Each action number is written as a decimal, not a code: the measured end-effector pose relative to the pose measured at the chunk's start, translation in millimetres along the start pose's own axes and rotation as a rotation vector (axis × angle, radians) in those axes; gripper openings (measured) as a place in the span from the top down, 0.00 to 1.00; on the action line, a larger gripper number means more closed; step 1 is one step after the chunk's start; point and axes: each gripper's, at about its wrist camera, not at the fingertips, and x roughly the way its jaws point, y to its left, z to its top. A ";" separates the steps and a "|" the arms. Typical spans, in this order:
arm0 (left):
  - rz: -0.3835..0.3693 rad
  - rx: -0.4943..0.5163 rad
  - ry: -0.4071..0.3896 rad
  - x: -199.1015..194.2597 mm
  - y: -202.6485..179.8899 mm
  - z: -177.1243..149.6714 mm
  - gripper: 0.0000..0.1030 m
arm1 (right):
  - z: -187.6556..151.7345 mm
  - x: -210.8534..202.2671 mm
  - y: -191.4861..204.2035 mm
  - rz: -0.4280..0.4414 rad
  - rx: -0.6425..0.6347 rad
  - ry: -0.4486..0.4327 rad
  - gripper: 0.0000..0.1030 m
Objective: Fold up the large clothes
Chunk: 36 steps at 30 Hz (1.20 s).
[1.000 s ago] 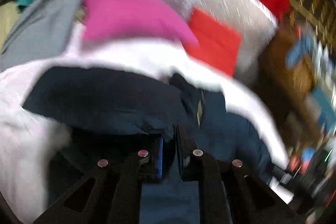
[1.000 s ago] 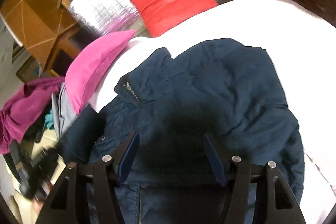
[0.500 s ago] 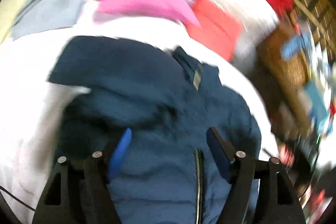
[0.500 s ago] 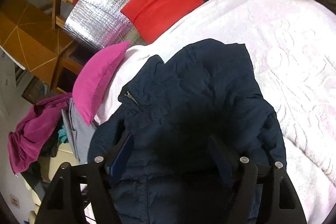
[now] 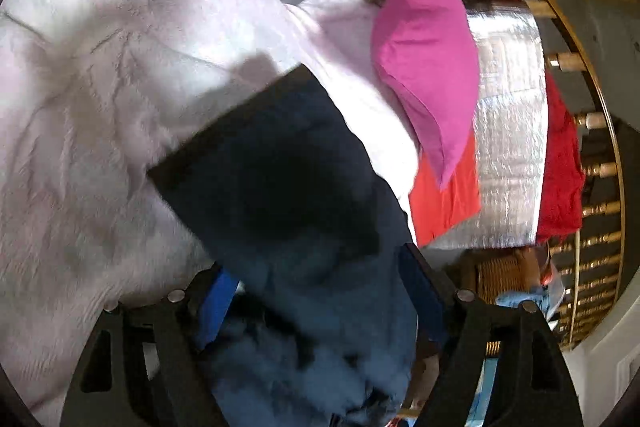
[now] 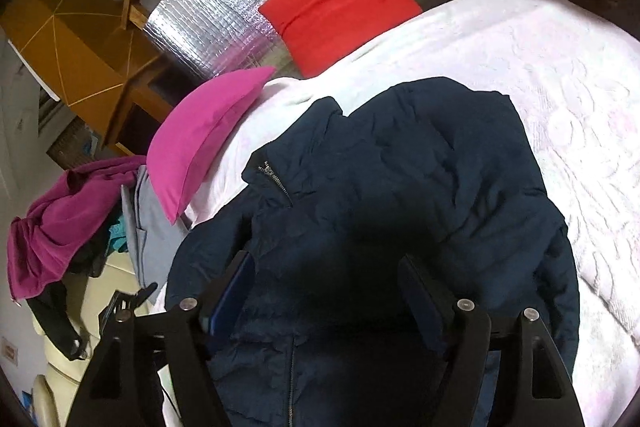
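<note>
A navy padded jacket (image 6: 400,195) lies on a white bedspread (image 6: 560,75), collar and zip toward the far side. In the left wrist view one navy sleeve (image 5: 280,163) stretches out across the bedspread (image 5: 100,107), cuff end away from me. My left gripper (image 5: 324,291) is open, its fingers either side of the sleeve, above the jacket. My right gripper (image 6: 324,291) is open and hovers over the jacket's middle, holding nothing.
A pink pillow (image 6: 200,135) and a red cushion (image 6: 340,3) lie at the bed's head against a silver foil panel (image 6: 224,3). Grey and magenta clothes (image 6: 60,219) are piled at the left. Wooden furniture (image 6: 72,39) stands behind.
My left gripper, shut on jacket cloth a second ago, has opened and swung left; its view now shows the sleeve and bedspread. My right gripper has drawn back slightly, still open.
</note>
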 end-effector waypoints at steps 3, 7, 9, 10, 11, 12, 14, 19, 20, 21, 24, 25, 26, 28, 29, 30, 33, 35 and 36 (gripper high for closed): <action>0.016 0.037 -0.044 -3.2 -8.3 -0.1 0.62 | -0.6 4.5 1.8 -0.022 -0.022 -0.008 0.25; 0.065 0.240 -0.136 -3.4 -53.9 -10.5 0.80 | 2.9 -1.3 0.2 -0.050 -0.029 -0.065 0.25; 0.071 0.400 -0.180 -14.7 -91.5 -29.8 0.84 | 6.1 -9.5 -4.3 -0.050 -0.007 -0.103 0.25; 0.067 0.484 -0.203 -20.2 -110.8 -43.6 0.84 | 7.7 -13.5 -7.6 -0.052 0.007 -0.117 0.25; 0.064 0.548 -0.215 -23.0 -125.2 -55.8 0.84 | 8.9 -16.0 -10.4 -0.054 0.016 -0.125 0.25; 0.061 0.630 -0.224 -26.2 -142.3 -73.0 0.84 | 10.4 -20.5 -15.0 -0.059 0.031 -0.136 0.25; 0.055 0.779 -0.221 -26.9 -170.8 -111.3 0.84 | 12.5 -27.5 -23.1 -0.067 0.054 -0.147 0.25; 0.015 1.029 -0.057 11.4 -208.7 -206.3 0.81 | 16.9 -42.3 -41.3 -0.069 0.101 -0.161 0.25; 0.021 1.073 -0.001 24.9 -210.8 -224.2 0.71 | 17.8 -45.5 -45.2 -0.072 0.108 -0.164 0.25; 0.046 1.122 0.057 40.9 -210.9 -241.5 0.51 | 18.5 -48.1 -48.2 -0.074 0.113 -0.165 0.25; 0.175 1.238 0.190 71.8 -198.7 -280.1 0.23 | 21.5 -51.2 -57.3 -0.072 0.131 -0.158 0.25; 0.203 1.257 0.215 75.4 -194.4 -286.0 0.23 | 22.8 -51.3 -60.9 -0.064 0.141 -0.149 0.25; 0.217 1.266 0.238 73.0 -191.4 -289.5 0.23 | 23.3 -50.4 -63.4 -0.057 0.147 -0.141 0.25; 0.216 1.271 0.247 63.9 -191.8 -286.3 0.23 | 24.8 -49.9 -68.9 -0.033 0.164 -0.118 0.25; 0.200 1.268 0.231 55.7 -193.2 -281.2 0.23 | 25.3 -49.2 -71.6 -0.014 0.175 -0.106 0.25; 0.186 1.264 0.219 45.2 -192.3 -275.8 0.23 | 25.7 -48.0 -73.8 0.009 0.188 -0.095 0.25; 0.138 1.201 0.169 9.1 -186.0 -242.7 0.19 | 24.5 -41.6 -78.2 0.091 0.230 -0.053 0.25; 0.107 1.154 0.166 -9.3 -175.6 -218.2 0.19 | 21.5 -33.5 -77.5 0.121 0.250 -0.012 0.25; 0.110 1.132 0.159 -11.3 -172.2 -207.7 0.19 | 19.5 -30.3 -77.3 0.128 0.261 0.000 0.25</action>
